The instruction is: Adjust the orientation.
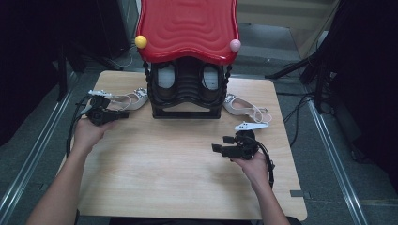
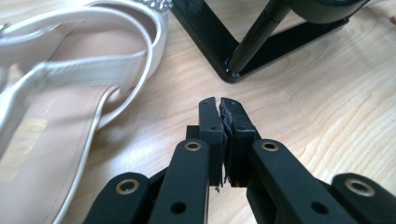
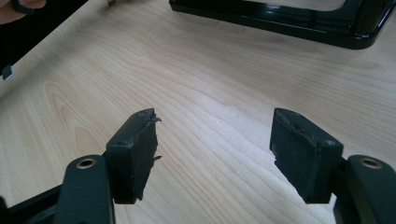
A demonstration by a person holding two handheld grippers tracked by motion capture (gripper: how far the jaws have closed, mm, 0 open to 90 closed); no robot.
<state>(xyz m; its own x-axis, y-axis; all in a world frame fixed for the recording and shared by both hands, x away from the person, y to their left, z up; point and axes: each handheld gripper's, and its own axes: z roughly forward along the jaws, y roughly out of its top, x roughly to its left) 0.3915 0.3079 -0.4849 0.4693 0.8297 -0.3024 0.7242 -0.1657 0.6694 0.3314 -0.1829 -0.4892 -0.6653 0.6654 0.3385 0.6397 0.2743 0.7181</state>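
A black shoe rack (image 1: 187,91) under a red wavy lid is standing at the table's far edge. Left of the rack, a white sandal (image 1: 126,100) is lying just beside the left gripper (image 1: 123,114), whose jaws are pressing together empty; reaching like that risks shoving the sandal away. Right of the rack, the right gripper (image 1: 220,144) is gaping, empty.

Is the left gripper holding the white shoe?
No, the left gripper has its jaws shut on nothing, and the shoe lies beside it.

Two white sandals lie on the bench: one (image 1: 126,100) just beside the left gripper (image 1: 123,114), the other (image 1: 244,107) beyond the right gripper (image 1: 217,144). One black rack (image 1: 187,91) with a red top (image 1: 187,28) stands between the sandals, bearing one yellow ball (image 1: 141,41) and one pink ball (image 1: 234,45).
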